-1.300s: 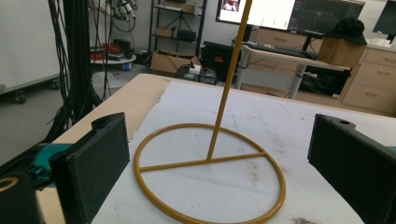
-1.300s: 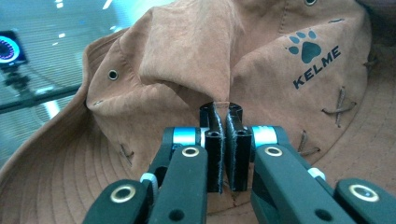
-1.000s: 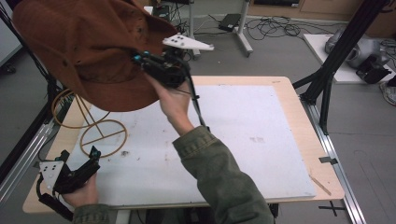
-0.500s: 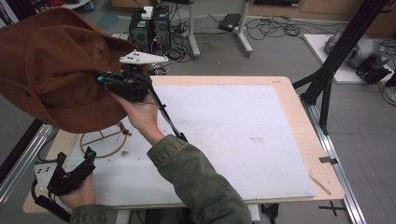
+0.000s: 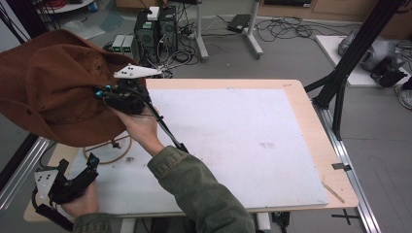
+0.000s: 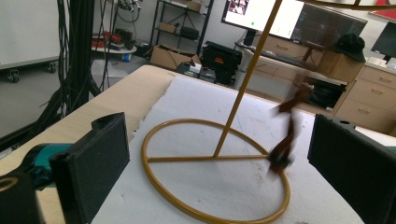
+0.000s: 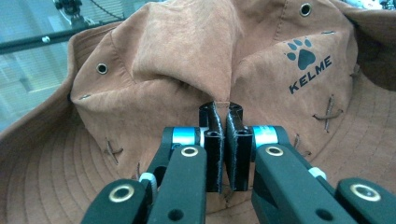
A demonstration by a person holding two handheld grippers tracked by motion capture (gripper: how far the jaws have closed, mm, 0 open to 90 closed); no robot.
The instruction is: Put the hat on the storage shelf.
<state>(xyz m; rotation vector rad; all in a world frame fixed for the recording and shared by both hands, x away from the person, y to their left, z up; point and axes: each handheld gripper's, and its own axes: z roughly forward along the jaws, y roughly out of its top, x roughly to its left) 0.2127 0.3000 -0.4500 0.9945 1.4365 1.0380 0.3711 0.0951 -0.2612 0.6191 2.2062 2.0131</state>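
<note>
Hat [image 5: 48,92] is hanging above the stand [image 6: 215,168], pinched at its crown by the right gripper [image 7: 223,126], so lowering it centred over the stand's top is best while the left gripper [image 6: 219,158], spread wide, is waiting beside the stand's base.

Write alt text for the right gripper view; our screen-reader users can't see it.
The right claw, jaws shut, pinches a fold in the crown of a brown suede hat. The hat bears a black paw print and the word KELME, metal eyelets and cross-stitches, and its ribbed brim curves below.
</note>
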